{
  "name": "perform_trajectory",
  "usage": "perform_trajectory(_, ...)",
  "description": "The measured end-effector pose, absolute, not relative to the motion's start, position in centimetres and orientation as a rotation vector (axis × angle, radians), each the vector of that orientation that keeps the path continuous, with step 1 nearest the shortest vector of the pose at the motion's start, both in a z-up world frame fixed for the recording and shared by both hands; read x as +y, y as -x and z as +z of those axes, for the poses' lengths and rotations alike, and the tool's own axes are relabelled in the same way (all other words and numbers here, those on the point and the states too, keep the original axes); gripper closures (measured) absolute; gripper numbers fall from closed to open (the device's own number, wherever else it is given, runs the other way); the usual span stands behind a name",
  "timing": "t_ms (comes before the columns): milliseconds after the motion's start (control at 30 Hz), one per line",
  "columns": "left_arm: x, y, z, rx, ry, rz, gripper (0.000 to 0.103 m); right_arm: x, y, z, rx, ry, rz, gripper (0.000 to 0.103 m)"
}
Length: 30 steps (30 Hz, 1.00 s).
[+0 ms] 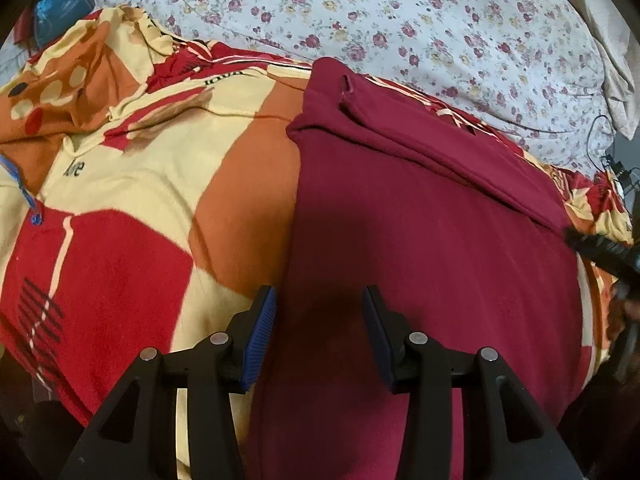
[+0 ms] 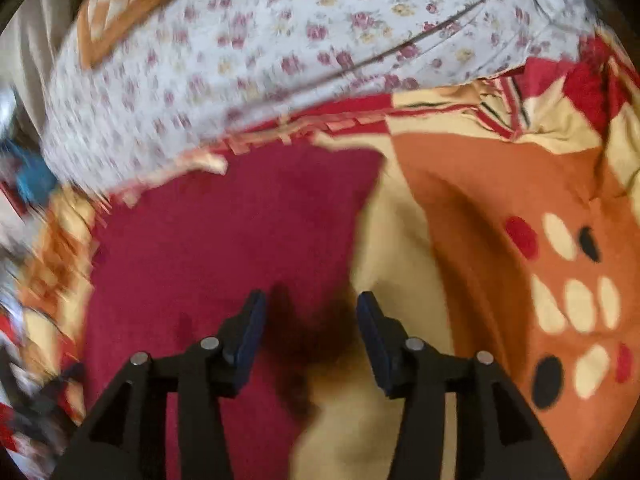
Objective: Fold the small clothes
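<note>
1. Maroon garment lies spread flat on a patterned blanket, directly ahead of and beneath the left gripper; a folded flap with a hemmed edge runs diagonally across its far part, ahead and to the right of the claw.
2. Left gripper's blue-padded fingers stand wide apart and hold nothing; the left finger sits over the garment's left edge, where maroon cloth meets the cream and orange blanket, and the right finger is over the cloth itself.
3. Whether the fingertips touch the cloth cannot be told; a dark shadow lies between them.
4. At the far right of the left wrist view, a black tool tip reaches the garment's right edge; it looks like the other gripper.
5. Right gripper is also spread wide and empty, poised over the garment's right edge: maroon cloth spreads ahead and to its left, blanket to its right.
6. Beyond both claws, a floral sheet covers the bed past the blanket.
7. The right wrist view is motion-blurred, strongest along its left side.
</note>
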State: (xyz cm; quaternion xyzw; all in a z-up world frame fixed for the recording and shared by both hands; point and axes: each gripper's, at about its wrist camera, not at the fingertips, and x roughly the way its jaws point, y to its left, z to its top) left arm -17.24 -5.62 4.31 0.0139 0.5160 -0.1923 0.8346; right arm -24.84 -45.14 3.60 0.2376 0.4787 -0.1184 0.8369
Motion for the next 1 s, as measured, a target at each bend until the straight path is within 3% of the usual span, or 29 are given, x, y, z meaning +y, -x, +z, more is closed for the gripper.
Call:
perform_trajectory(233,-4.0,19.3,4.9,1.12,-0.033,-0.446,0.069,-43.0,29.8,6.3,1.004,-0.484,-0.227,0.052)
perform_trajectory(300,-3.4,20.0,4.7,1.139,-0.032,-0.446,0.069,-42.0,31.5,7.0,1.023,-0.472,-0.158,0.046)
perform_trajectory(367,-2.7,20.8,4.5,1.153,-0.019,-0.45,0.069,-41.0,33.7,7.6,1.041,-0.464,-0.089,0.034)
perform_trajectory(433,-2.2,21.5,4.4,1.161,-0.006,-0.458,0.069,-40.0,35.9,7.8,1.048,-0.476,-0.027,0.031)
perform_trajectory(800,-1.0,25.2,3.4,1.192,-0.055,-0.442,0.068,-36.0,41.7,2.3,1.212,-0.603,0.078,0.03)
perform_trajectory(1000,0.8,26.2,2.5,1.262,-0.024,-0.419,0.068,-31.6,42.3,-0.1,1.321,-0.527,0.181,0.026)
